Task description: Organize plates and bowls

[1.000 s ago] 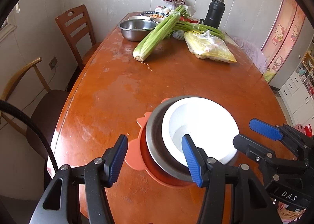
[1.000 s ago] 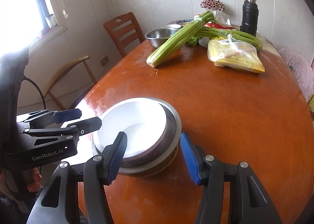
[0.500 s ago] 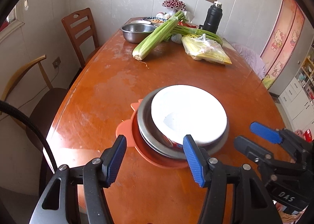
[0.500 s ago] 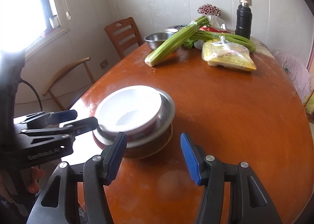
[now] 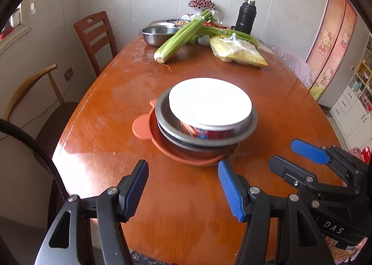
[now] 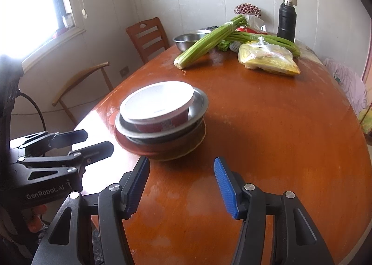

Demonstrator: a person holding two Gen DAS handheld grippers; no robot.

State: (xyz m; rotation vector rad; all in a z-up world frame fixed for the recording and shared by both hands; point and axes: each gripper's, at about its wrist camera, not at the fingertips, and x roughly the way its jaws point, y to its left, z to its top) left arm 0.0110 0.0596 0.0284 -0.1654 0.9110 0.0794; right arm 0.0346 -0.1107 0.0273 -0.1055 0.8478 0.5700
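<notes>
Jaws of the left gripper (image 5: 183, 189) and right gripper (image 6: 182, 187) stand apart and empty at lower frame, the left's having just been opening, while the nested stack, white bowl (image 5: 210, 102) topmost, sits just above both on the table (image 5: 111, 130), roughly equally near.

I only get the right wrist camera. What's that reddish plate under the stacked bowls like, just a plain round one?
Observer: No. The orange plate has rounded, ear-like tabs sticking out on its left side.
Operator: What's further off to the right?
Observer: A pink door with cartoon cat pictures.
Operator: Anything next to that?
Observer: White drawers, with cluttered shelves above them.
</notes>
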